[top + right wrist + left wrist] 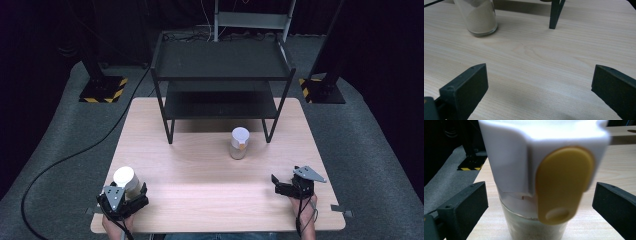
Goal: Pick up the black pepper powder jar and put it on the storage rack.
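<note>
Two glass jars of pale powder, each with a white lid and a yellow flip tab, stand on the wooden table (200, 175). One jar (123, 176) (524, 172) is at the near left, upright between the jaws of my left gripper (126, 189) (539, 195). That gripper is open, with a gap on each side of the jar. The other jar (239, 144) (479, 17) stands mid-table in front of the shelf. My right gripper (285, 179) (539, 75) rests open at the near right, nothing between its jaws, well short of that jar.
A black two-tier metal shelf (220, 60) stands at the back of the table; its front right leg (554, 13) is just right of the middle jar. Grey carpet, stand bases and a black cable (75, 150) lie around the table.
</note>
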### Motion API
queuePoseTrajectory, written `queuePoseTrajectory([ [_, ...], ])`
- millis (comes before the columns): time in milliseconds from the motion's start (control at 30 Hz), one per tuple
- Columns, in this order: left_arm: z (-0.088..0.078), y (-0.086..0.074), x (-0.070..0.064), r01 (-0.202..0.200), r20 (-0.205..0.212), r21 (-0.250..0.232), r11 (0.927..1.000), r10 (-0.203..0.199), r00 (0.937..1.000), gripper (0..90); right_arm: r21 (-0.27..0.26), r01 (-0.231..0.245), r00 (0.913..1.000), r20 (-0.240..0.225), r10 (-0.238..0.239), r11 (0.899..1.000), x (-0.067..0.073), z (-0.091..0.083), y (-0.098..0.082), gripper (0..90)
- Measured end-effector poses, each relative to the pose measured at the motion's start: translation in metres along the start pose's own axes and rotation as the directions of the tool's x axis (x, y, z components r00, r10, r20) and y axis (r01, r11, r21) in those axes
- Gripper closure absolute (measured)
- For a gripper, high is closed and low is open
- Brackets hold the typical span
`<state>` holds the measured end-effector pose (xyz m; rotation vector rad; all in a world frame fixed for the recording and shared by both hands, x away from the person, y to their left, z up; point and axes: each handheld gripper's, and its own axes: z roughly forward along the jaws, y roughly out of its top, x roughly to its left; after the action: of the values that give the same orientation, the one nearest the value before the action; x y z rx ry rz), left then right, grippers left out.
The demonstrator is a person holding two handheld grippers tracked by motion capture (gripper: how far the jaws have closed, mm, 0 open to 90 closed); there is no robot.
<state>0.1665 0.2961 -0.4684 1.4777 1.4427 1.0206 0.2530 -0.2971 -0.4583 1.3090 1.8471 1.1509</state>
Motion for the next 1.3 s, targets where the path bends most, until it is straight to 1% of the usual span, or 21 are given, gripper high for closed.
queuePoseTrajectory([
  [67, 0.001, -0.003, 0.0, 0.003, -0.006, -0.013, 0.9999, -0.003, 1.0, 0.0, 0.003, 0.001, 1.0, -0.002, -0.001, 1.0, 0.0, 0.0, 0.001, 0.0],
  [167, 0.003, -0.003, 0.002, 0.015, -0.003, -0.012, 0.9998, -0.015, 0.9999, 0.0, 0.002, 0.015, 0.9999, 0.003, -0.015, 1.0, 0.002, 0.0, 0.0, 0.0],
  [267, 0.005, -0.002, 0.003, 0.011, 0.007, -0.011, 0.9999, -0.011, 0.9999, 0.0, 0.0, 0.01, 0.9999, 0.005, -0.01, 1.0, 0.002, 0.0, 0.0, 0.0],
  [300, 0.006, 0.002, 0.001, -0.002, -0.007, 0.01, 0.9999, 0.002, 1.0, 0.3, -0.003, 0.007, 1.0, 0.003, -0.007, 1.0, 0.001, 0.0, 0.0, 0.0],
  [333, 0.006, 0.003, 0.004, -0.004, 0.009, 0.018, 0.9998, 0.004, 0.9999, 2.7, -0.004, 0.006, 1.0, 0.002, -0.006, 1.0, 0.001, 0.0, -0.001, 0.0],
  [367, 0.006, 0.003, 0.004, -0.004, 0.009, 0.018, 0.9998, 0.004, 0.9999, 8.8, -0.004, 0.006, 1.0, 0.002, -0.006, 1.0, 0.001, 0.0, -0.001, 0.0],
  [400, 0.007, 0.004, 0.004, -0.001, 0.013, 0.024, 0.9997, 0.0, 0.9999, 8.8, -0.005, 0.007, 1.0, 0.002, -0.007, 1.0, 0.001, 0.0, -0.001, 0.0],
  [433, 0.007, 0.003, 0.001, 0.0, -0.006, 0.022, 0.9998, 0.0, 1.0, 11.3, -0.005, 0.007, 1.0, 0.003, -0.007, 1.0, 0.001, -0.001, -0.001, 0.0],
  [467, 0.007, 0.003, 0.002, 0.0, -0.003, 0.021, 0.9998, 0.0, 1.0, 13.5, -0.005, 0.008, 1.0, 0.005, -0.008, 1.0, 0.001, -0.001, -0.001, 0.0],
  [500, 0.006, 0.001, 0.001, -0.005, -0.006, 0.012, 0.9999, 0.005, 1.0, 22.6, -0.003, 0.008, 1.0, 0.005, -0.008, 1.0, 0.001, 0.0, -0.001, 0.0],
  [533, 0.007, 0.0, 0.002, -0.004, -0.002, 0.012, 0.9999, 0.004, 1.0, 26.4, -0.002, 0.008, 1.0, 0.004, -0.008, 1.0, 0.001, 0.0, 0.0, 0.0],
  [567, 0.007, 0.0, 0.002, -0.004, -0.002, 0.012, 0.9999, 0.004, 1.0, 28.6, -0.002, 0.01, 1.0, 0.001, -0.01, 1.0, 0.001, 0.0, 0.0, 0.0],
  [600, 0.008, -0.002, 0.004, 0.008, 0.007, 0.011, 0.9999, -0.008, 0.9999, 29.4, -0.003, 0.011, 0.9999, 0.0, -0.011, 1.0, 0.001, 0.0, -0.001, 0.0],
  [700, 0.009, -0.004, 0.005, 0.012, 0.013, 0.003, 0.9999, -0.012, 0.9998, 29.9, -0.001, 0.008, 1.0, 0.001, -0.008, 1.0, 0.001, 0.0, 0.0, 0.0],
  [767, 0.009, -0.006, 0.01, 0.008, 0.034, -0.007, 0.9999, -0.008, 0.9994, 30.1, -0.001, 0.008, 1.0, 0.001, -0.008, 1.0, 0.001, 0.0, 0.0, 0.0],
  [900, 0.01, -0.006, 0.015, 0.02, 0.052, -0.01, 0.9997, -0.02, 0.9984, 30.2, -0.004, 0.005, 1.0, 0.002, -0.005, 1.0, 0.001, 0.0, -0.001, 0.0],
  [1000, 0.007, -0.001, 0.015, -0.006, 0.059, -0.007, 1.0, 0.007, 0.9982, 30.2, -0.009, 0.0, 1.0, 0.001, 0.0, 1.0, 0.0, -0.001, -0.002, 0.0],
  [1033, 0.007, -0.001, 0.015, -0.006, 0.059, -0.007, 1.0, 0.007, 0.9982, 30.2, -0.009, 0.0, 1.0, 0.001, 0.0, 1.0, 0.0, -0.001, -0.002, 0.0],
  [1167, 0.004, 0.005, 0.015, -0.023, 0.087, -0.009, 0.9997, 0.023, 0.9959, 30.2, -0.004, 0.004, 1.0, -0.007, -0.004, 1.0, -0.001, 0.0, -0.001, 0.0],
  [1233, 0.004, 0.011, 0.014, -0.035, 0.107, -0.005, 0.9994, 0.035, 0.9936, 30.2, -0.004, 0.004, 0.9999, -0.01, -0.004, 1.0, -0.001, 0.0, -0.001, 0.0],
  [1300, 0.003, 0.015, 0.012, -0.057, 0.12, -0.006, 0.9984, 0.057, 0.9912, 30.2, -0.009, 0.002, 0.9999, -0.01, -0.002, 1.0, -0.002, -0.001, -0.002, 0.0],
])
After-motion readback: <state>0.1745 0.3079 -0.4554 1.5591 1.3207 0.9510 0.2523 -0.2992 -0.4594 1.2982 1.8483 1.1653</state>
